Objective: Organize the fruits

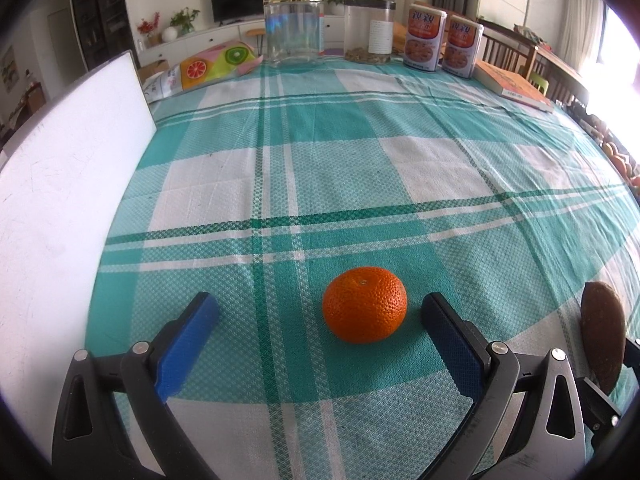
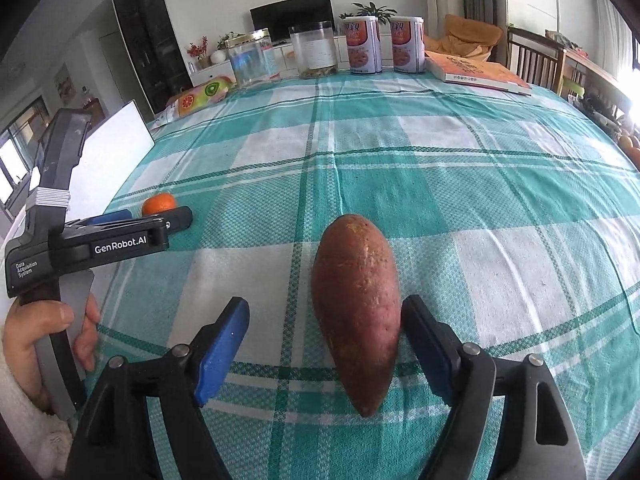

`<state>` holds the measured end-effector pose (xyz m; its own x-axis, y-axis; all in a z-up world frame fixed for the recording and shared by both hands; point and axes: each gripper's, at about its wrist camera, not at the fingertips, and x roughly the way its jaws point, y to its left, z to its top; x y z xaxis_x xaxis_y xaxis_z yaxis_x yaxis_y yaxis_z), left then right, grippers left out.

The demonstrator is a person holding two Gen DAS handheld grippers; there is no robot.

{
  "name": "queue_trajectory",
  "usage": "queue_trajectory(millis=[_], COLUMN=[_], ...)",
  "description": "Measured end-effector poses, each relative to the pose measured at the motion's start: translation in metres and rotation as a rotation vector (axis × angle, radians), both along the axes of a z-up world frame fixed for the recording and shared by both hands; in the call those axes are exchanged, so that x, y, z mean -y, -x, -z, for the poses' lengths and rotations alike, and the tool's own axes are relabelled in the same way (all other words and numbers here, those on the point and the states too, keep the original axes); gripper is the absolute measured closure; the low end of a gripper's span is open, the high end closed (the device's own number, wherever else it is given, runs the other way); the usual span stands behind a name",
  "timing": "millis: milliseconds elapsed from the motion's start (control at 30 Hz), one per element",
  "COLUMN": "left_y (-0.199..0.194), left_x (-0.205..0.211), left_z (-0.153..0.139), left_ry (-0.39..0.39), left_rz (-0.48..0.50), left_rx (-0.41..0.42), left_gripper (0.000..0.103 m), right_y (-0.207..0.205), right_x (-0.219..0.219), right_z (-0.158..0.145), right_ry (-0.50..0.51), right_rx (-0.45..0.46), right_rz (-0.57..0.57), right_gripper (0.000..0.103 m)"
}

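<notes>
Your right claw [image 2: 324, 332] stands wide, with the sweet potato [image 2: 356, 312] lying on the cloth [image 2: 480, 200] between its pads. The potato's long axis runs straight ahead along the fingers, blunt end away from you, and it sits hard against the right-side pad with a clear gap to the left-side pad, so nothing is gripped. Your left claw [image 1: 320, 316] is also wide, and the orange [image 1: 365, 304] rests between its pads, nearer the right-side one and touching neither. Each fruit is closest to its own claw.
</notes>
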<state>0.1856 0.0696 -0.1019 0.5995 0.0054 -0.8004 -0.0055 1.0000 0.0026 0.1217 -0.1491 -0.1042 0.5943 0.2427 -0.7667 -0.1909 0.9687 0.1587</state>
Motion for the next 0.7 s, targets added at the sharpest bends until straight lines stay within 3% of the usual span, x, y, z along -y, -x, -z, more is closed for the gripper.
queue_trajectory(millis=[700], left_y=[0.0000], left_x=[-0.0001], left_z=[0.0000], left_ry=[0.001], left_rz=[-0.001], left_rx=[0.000], left_gripper=[0.001], right_y=[0.0015], right_x=[-0.0045], right_z=[0.0006], right_ry=[0.020], right_rx=[-0.002], right_rz=[-0.021], right_gripper=[0.015])
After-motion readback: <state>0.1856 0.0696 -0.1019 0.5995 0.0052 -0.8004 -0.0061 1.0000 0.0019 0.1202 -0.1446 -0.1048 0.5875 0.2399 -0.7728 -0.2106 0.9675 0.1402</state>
